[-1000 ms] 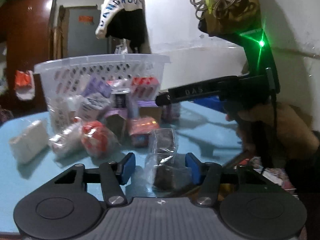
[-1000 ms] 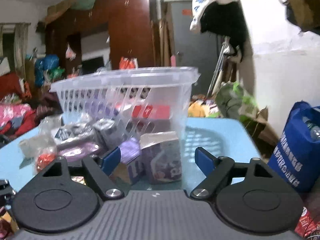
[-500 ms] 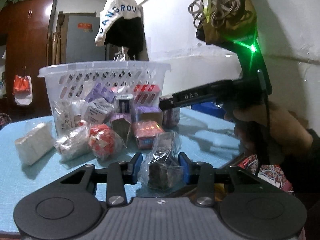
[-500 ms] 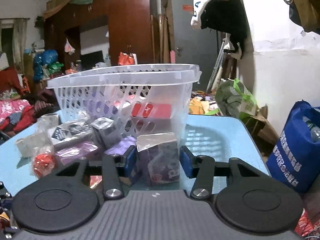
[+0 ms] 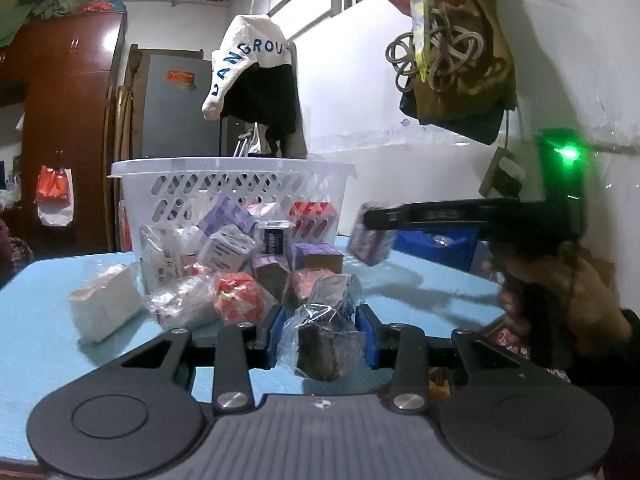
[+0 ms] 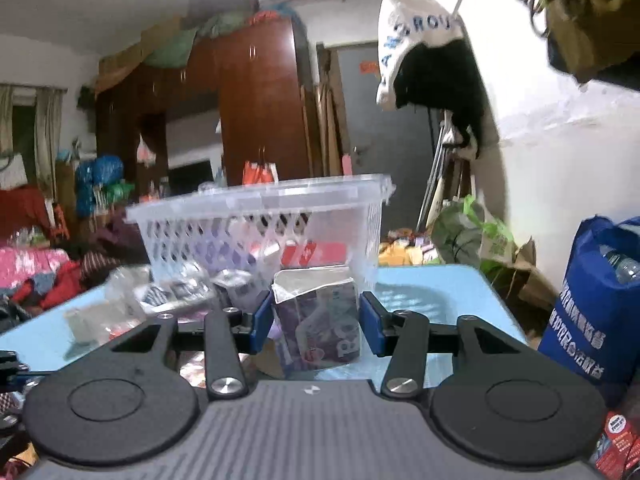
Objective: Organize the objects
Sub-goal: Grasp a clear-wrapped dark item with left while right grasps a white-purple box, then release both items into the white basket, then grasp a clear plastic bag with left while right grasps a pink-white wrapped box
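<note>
My left gripper (image 5: 322,334) is shut on a dark block wrapped in clear plastic (image 5: 326,340), held just above the light blue table (image 5: 36,320). My right gripper (image 6: 316,322) is shut on a purple carton with a torn-open top (image 6: 320,324); in the left wrist view the same purple carton (image 5: 370,240) hangs in the air at the right, gripped from the side. A white slotted plastic basket (image 5: 228,184) stands at the back of the table with packets inside. Several wrapped packets and small boxes (image 5: 240,272) lie in front of it.
A white wrapped bundle (image 5: 104,308) lies at the table's left. A person's hand (image 5: 560,292) holds the right gripper. A blue shopping bag (image 6: 592,308) stands off the table's right edge. A brown wardrobe (image 6: 256,108) and hanging clothes (image 5: 256,84) are behind.
Both grippers closed: the left on the plastic-wrapped block, the right on the purple carton. The right gripper then lifted the carton off the table and away from the pile.
</note>
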The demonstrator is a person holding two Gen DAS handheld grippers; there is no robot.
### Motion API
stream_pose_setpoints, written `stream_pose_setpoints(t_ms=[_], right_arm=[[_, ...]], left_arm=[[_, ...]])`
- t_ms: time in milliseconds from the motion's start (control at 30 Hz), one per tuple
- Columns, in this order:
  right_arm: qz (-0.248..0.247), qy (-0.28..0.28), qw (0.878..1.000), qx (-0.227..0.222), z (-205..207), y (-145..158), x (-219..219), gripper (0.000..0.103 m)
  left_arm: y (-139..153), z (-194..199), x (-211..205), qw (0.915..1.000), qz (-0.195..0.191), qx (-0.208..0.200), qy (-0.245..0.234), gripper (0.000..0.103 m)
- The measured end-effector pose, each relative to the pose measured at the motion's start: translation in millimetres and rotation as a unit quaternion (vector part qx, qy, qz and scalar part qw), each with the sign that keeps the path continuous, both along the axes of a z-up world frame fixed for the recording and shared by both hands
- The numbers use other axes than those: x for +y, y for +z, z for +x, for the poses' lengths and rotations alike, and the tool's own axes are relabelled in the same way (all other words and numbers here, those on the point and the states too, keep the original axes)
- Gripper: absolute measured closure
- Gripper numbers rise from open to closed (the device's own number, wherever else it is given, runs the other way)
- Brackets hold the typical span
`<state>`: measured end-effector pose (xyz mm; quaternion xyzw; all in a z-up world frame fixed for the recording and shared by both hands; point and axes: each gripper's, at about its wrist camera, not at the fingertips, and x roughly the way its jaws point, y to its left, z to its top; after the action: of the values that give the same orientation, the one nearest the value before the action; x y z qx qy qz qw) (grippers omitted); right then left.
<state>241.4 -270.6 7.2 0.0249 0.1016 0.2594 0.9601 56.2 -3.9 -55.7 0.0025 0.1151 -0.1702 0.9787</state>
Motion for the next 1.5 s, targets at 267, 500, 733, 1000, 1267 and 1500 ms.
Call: stream_pose_setpoints(t_ms=[267, 500, 733, 1000, 1267, 1500], right_arm=[[0.038, 0.026, 0.999, -0.027, -19.1, 21.6, -0.8, 0.053], [-0.009, 0.041, 0.993, -0.113, 19.2, 101.3, 44.5, 0.053], [-0.054, 0.044, 0.996, -0.064, 107.2, 110.9, 90.9, 0.051], [-0.01, 0.024, 0.998, -0.058, 75.5, 95.9, 54.8, 0.0], [-0.051, 0.042, 0.997, 0.035, 6.1, -6.6, 40.0, 0.0], [-0.083, 0.05, 0.994, 0.048, 1.8, -26.3, 64.6, 0.021]], left_arm=[[24.0, 8.7, 26.4, 0.9985, -0.055, -0.009, -0.005, 0.061], [130.0, 96.3, 48.3, 0.995, -0.072, -0.064, 0.028, 0.061], [142.0, 192.2, 61.7, 0.9935, -0.099, 0.013, 0.055, 0.059], [141.9, 144.7, 62.5, 0.9951, -0.046, -0.043, 0.076, 0.019], [70.6, 51.3, 104.5, 0.9861, -0.065, -0.013, 0.152, 0.019], [37.0, 64.8, 103.8, 0.9854, -0.026, 0.041, 0.163, 0.023]])
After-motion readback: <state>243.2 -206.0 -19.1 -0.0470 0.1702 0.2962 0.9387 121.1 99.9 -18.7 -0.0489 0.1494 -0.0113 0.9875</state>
